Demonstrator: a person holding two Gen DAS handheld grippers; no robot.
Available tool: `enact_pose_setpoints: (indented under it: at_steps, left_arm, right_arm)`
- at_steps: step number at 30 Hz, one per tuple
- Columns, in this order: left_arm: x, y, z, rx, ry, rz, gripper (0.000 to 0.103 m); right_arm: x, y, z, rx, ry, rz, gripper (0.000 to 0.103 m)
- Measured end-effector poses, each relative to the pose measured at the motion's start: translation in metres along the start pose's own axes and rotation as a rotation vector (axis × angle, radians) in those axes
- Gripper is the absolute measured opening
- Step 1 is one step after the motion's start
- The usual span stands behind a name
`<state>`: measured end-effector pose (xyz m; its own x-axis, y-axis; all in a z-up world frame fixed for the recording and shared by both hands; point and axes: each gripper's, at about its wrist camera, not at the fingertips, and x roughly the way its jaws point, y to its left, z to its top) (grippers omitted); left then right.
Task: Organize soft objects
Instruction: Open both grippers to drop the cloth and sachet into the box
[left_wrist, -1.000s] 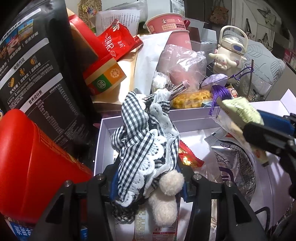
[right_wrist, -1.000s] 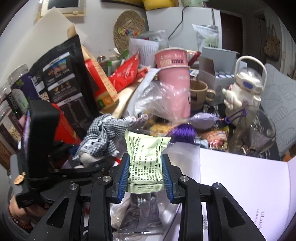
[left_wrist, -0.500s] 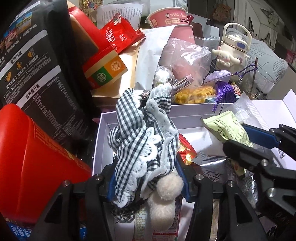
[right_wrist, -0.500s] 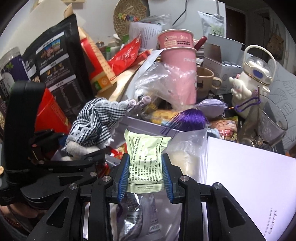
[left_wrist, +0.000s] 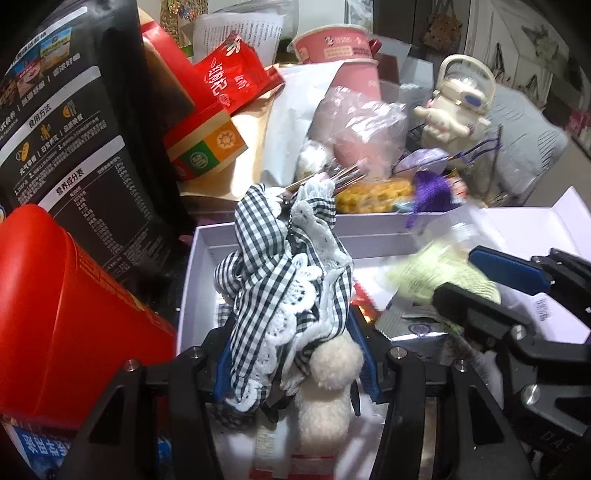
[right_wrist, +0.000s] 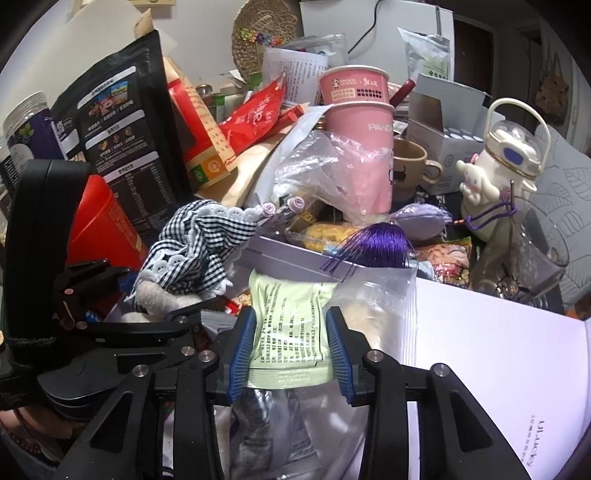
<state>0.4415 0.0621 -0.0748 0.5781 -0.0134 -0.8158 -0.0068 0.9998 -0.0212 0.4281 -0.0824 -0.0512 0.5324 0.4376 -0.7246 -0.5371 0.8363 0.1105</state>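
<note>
A: So where is the green packet (right_wrist: 288, 328) relative to the white box (left_wrist: 199, 258)?

B: Just over its open right part, upright between the right gripper (right_wrist: 291, 350) jaws, which have just been opening; whether the pads have let go, I cannot tell.

A: And the checked cloth (left_wrist: 284, 280)?

B: Clenched in the left gripper (left_wrist: 295, 365), over the box's left part, long axis upright.

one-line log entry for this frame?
left tongs: shut on gingham cloth | right tongs: just opening, green packet between pads | both over white box
</note>
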Motion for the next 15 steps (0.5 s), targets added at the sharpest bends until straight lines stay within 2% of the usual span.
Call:
enact_pose_setpoints:
  at_steps: [3, 7, 15]
  left_arm:
    - [-0.005, 0.003, 0.000, -0.028, 0.009, -0.052, 0.054]
    - [-0.017, 0.000, 0.000, -0.013, -0.021, -0.004, 0.065]
    - [-0.044, -0.005, 0.003, -0.006, -0.058, 0.012, 0.067]
  right_arm:
    - [-0.009, -0.003, 0.000, 0.015, -0.016, 0.002, 0.047]
    - [-0.021, -0.005, -0.001, 0.023, -0.036, -0.021, 0.055]
    - [-0.043, -0.008, -0.004, 0.032, -0.051, -0.067, 0.056]
